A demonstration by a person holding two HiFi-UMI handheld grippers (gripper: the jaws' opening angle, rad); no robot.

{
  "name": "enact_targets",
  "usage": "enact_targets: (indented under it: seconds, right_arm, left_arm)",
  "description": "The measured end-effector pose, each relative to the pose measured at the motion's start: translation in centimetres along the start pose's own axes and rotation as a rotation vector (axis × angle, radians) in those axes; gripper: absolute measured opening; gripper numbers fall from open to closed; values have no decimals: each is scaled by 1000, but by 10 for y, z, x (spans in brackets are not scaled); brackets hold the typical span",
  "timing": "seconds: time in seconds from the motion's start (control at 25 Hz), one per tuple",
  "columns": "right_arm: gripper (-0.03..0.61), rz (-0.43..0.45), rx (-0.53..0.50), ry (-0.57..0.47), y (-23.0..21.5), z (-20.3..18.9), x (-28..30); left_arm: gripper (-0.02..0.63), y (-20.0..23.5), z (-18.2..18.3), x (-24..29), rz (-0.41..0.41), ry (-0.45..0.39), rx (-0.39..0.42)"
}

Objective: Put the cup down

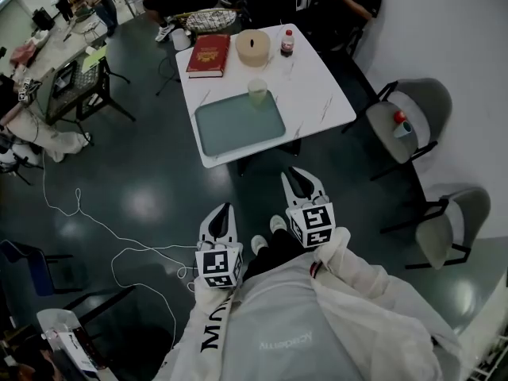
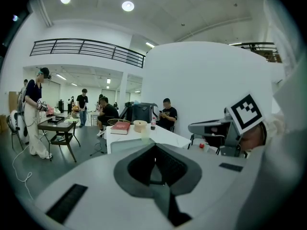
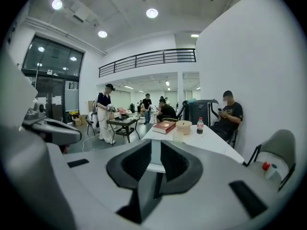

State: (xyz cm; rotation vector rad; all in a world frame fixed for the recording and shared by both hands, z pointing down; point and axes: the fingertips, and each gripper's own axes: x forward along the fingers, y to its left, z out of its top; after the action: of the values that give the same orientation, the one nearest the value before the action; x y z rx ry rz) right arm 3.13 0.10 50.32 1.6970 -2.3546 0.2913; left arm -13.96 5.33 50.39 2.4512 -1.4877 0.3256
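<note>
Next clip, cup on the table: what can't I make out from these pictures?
Cup: contents, and whether it stands on the tray or just behind it; too small, head view.
Red book: cover print too small, all views.
Red-topped thing on the chair: too small to identify, head view.
Tray in the right gripper view: mostly hidden behind the right gripper.

White table (image 1: 317,94); grey-green tray (image 1: 238,125); pale cup (image 1: 257,92); red book (image 1: 208,55); tan box (image 1: 252,48); dark floor (image 1: 143,173).

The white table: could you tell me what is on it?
A grey tray, a cup at its far edge, a red book, a round box and a bottle. Whatever lies beneath the tray is covered.
</note>
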Motion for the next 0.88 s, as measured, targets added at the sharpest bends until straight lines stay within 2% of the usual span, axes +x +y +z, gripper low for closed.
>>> enact_targets:
  seconds: [0.28,0.52,0.88]
  right_arm:
    - [8,-2,59,-52,-19,18,-11]
    - [6,8,66,-71,-44,26,-13]
    - [6,66,84,-79,-56,32,-16]
  left_arm:
    - [11,-17,0,25,-26,4,0]
    - [11,-33,12,47,-18,-16,19]
    - [11,-56,37,73,-20,-42,69]
